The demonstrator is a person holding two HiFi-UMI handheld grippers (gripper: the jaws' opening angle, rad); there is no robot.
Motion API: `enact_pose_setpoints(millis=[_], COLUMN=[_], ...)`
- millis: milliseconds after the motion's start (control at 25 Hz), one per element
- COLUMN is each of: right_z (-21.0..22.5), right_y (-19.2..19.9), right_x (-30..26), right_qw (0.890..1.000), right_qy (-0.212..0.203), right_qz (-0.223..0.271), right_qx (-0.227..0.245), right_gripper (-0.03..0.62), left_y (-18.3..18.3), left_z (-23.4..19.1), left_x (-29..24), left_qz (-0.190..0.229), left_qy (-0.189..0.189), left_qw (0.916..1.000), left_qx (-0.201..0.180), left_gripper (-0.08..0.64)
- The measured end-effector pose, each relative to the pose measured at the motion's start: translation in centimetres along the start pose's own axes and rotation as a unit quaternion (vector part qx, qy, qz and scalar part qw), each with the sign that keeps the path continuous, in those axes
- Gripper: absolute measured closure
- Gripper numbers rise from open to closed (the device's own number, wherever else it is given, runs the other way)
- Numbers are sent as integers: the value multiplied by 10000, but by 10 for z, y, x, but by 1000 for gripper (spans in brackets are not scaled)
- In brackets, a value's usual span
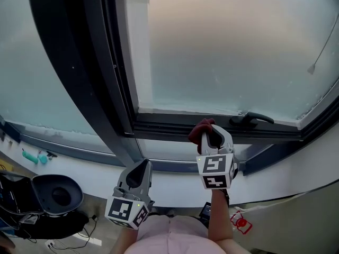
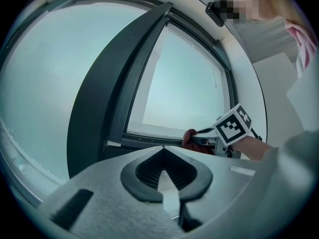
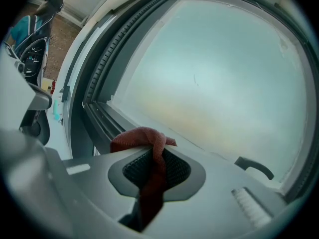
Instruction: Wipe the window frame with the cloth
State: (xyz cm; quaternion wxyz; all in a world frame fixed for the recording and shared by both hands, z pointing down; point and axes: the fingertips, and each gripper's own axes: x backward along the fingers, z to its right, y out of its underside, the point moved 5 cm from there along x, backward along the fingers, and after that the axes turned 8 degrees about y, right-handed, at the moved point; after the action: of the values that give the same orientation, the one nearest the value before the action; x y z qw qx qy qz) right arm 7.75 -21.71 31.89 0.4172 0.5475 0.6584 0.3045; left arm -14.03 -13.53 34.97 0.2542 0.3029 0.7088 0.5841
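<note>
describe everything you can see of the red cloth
The dark red woven cloth is bunched and pinched between the shut jaws of the right gripper. A crumpled fold bulges past the jaw tips; a strip trails back between them. It sits by the lower rail of the dark window frame; contact unclear.

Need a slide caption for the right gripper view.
Right gripper clamps a red cloth by the dark window frame.

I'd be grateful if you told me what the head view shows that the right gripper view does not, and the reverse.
Only the head view shows the left tool, held low by the white sill. Only the right gripper view shows the red cloth running down between the right tool's shut jaws. Both show the cloth, the window handle and the dark window frame.
</note>
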Motion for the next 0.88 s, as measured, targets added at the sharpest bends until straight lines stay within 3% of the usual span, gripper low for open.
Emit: enact_pose_setpoints(millis=[880], right_z=[76], right_y=[48], right_x=[9], right_qw=[9955], right_qy=[754], right_qz=[-298], right_qx=[-490], right_gripper=[537], left_y=[4], left_z=[21], left_x=[-18], left_qz=[-90], left_qy=[157], left_qw=[9998], left_qx=[-29], left_gripper=[563])
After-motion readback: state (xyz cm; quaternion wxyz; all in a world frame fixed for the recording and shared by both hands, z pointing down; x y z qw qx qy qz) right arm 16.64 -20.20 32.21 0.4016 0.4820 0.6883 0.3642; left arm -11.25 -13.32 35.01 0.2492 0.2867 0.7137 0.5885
